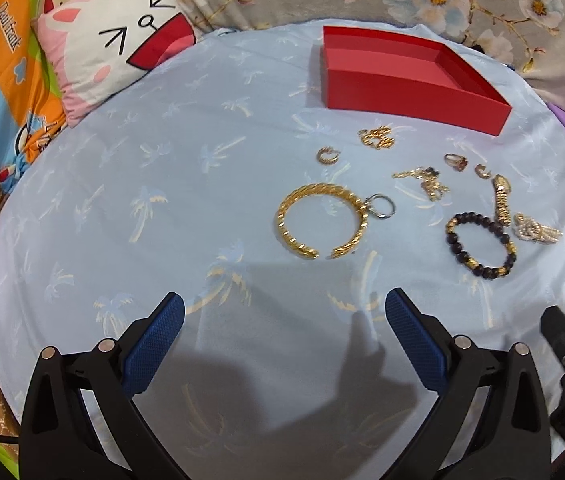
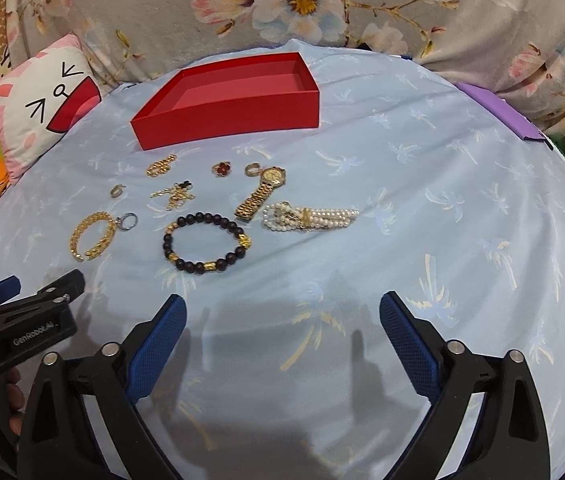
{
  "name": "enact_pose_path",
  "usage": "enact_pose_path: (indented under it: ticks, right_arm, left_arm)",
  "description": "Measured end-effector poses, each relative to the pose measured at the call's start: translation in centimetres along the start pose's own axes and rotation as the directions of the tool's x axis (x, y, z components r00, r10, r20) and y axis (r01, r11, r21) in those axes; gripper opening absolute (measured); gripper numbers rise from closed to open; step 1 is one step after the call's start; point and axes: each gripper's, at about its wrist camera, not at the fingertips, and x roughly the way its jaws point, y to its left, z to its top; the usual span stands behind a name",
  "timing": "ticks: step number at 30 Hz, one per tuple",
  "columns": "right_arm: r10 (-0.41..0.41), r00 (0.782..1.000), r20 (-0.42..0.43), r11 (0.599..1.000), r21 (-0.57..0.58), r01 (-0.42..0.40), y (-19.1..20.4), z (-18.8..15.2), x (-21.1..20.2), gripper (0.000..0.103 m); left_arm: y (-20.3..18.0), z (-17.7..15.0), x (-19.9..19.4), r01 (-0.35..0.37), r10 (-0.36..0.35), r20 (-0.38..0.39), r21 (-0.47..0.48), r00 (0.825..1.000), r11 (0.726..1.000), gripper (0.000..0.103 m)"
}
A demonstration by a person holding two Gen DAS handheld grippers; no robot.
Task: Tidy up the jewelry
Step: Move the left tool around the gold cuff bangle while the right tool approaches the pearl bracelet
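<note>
Lying ahead of R gripper: bead bracelet.

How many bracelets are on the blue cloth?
3: gold twisted bangle on the left, dark bead bracelet in the middle, pearl bracelet on the right. None looks hidden.

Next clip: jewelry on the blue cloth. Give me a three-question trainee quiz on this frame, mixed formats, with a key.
1. True or false: the red box already holds some jewelry.
2. Which piece lies nearest the left gripper? A. gold watch B. gold twisted bangle C. pearl bracelet
3. Fill in: the small silver ring touches the ____.

Key
1. False: its inside shows bare.
2. B
3. Gold twisted bangle. Both the left gripper and the right gripper are open and hold nothing.
</note>
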Motion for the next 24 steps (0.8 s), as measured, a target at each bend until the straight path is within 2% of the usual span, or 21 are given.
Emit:
enact_pose_path:
  ticks: [8,13,19,22,24]
  right_arm:
    - [-0.021,0.999,-0.026,0.999,0.035,0.021,-2.3,0.4,2.0,0.084]
    - [-0.023,0.999,-0.022,0.998,0.057,0.024,-3.1,1.0,2.4,0.084]
    - [-0.021,1.0,-0.018,0.998,0.061,0.022,-3.4,1.5,2.7,0.084]
    - [-0.022,1.0,-0.02,0.998,0.061,0.023,-3.5,1.7,3.0,0.084]
    - [-0.021,1.0,-0.023,0.998,0.063,0.022,-3.6,1.8,3.4,0.084]
  left_arm:
    - [2.2,0.7,1.9,0.011,-0.012,-0.013,-0.059,1.0,0.998,0.098]
    - [1.3,1.8,2.5,0.061,-0.062,-0.012,-0.053,0.998,0.997,0.098]
    - [-0.2,2.8,4.0,0.064,-0.064,-0.026,-0.031,0.998,0.997,0.097]
    - [-0.7,3.1,4.3,0.054,-0.054,-0.01,-0.013,0.999,0.998,0.095]
    - [-0.9,3.3,4.3,0.057,-0.057,-0.002,-0.008,0.998,0.998,0.089]
